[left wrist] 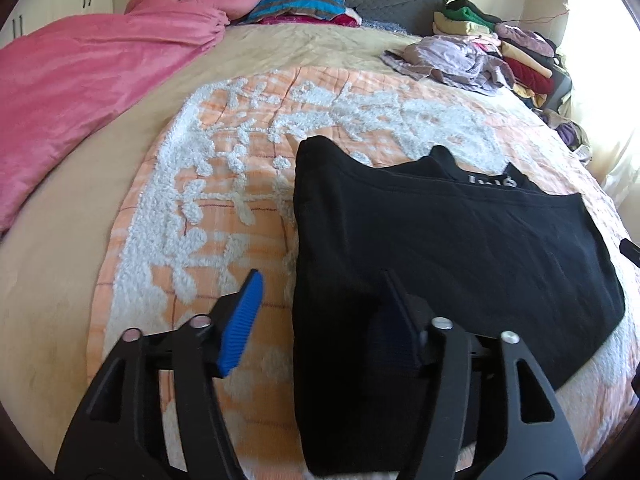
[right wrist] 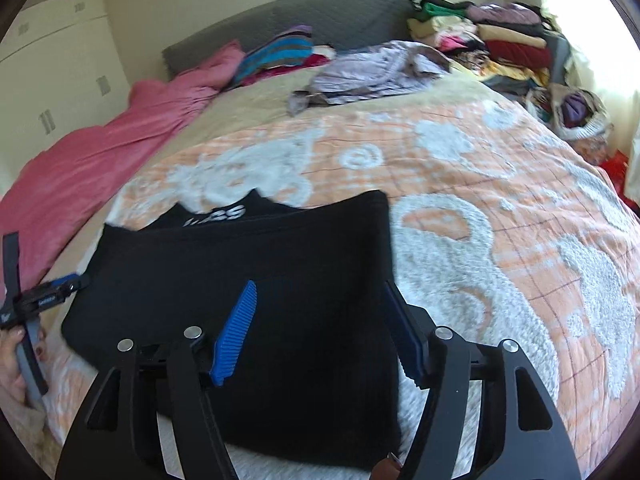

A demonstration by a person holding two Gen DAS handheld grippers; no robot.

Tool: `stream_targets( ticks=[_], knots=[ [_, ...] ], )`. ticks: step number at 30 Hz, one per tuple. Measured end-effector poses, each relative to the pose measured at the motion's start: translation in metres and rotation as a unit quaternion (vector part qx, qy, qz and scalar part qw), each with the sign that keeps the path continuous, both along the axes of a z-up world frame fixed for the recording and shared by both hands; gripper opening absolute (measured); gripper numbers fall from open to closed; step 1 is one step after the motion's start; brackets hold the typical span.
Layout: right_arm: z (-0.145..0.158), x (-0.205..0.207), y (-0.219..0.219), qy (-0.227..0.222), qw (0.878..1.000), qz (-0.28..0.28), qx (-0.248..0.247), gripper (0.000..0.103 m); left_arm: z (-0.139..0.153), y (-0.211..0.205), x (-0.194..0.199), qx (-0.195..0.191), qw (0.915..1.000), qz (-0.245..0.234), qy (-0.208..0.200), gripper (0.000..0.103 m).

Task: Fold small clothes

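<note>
Two grippers, left [left wrist: 320, 320] and right [right wrist: 320, 332], hover with fingers spread, released, over a folded black garment [left wrist: 452, 256] on the quilt [left wrist: 240, 160]. Its white lettering, partly hidden by a fold, perhaps marks a waistband.

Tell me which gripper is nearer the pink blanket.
Left. The left gripper straddles the black garment's edge on the side toward the pink blanket; the right gripper straddles the opposite edge, farther away.
</note>
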State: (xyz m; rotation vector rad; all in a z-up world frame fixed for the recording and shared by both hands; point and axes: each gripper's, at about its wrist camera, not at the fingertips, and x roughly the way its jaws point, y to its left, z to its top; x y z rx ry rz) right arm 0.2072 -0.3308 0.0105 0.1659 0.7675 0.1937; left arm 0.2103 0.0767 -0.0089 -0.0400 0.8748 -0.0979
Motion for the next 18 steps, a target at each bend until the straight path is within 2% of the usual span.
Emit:
stream_targets(
  ticks=[4, 6, 9, 13, 18],
  knots=[
    [-0.003, -0.011, 0.018, 0.011, 0.999, 0.025, -0.017, 0.063, 0.009, -0.014, -0.022, -0.017, 0.9993, -0.033, -0.001, 0.056],
    [-0.009, -0.016, 0.026, 0.021, 0.999, 0.034, -0.021, 0.063, 0.013, -0.029, -0.032, -0.009, 0.9983, -0.058, -0.007, 0.056],
    [-0.019, -0.021, 0.034, 0.037, 0.998, 0.034, -0.039, 0.063, 0.008, -0.045, -0.038, -0.001, 0.9966, -0.082, 0.005, 0.056],
    [-0.036, -0.029, 0.037, 0.065, 0.995, 0.025, -0.066, 0.063, -0.009, -0.055, -0.044, 0.005, 0.9949, -0.092, 0.041, 0.059],
    [-0.044, -0.041, 0.035, 0.073, 0.996, 0.015, -0.058, 0.063, -0.014, -0.056, -0.054, 0.004, 0.9948, -0.091, 0.045, 0.06]
  ],
)
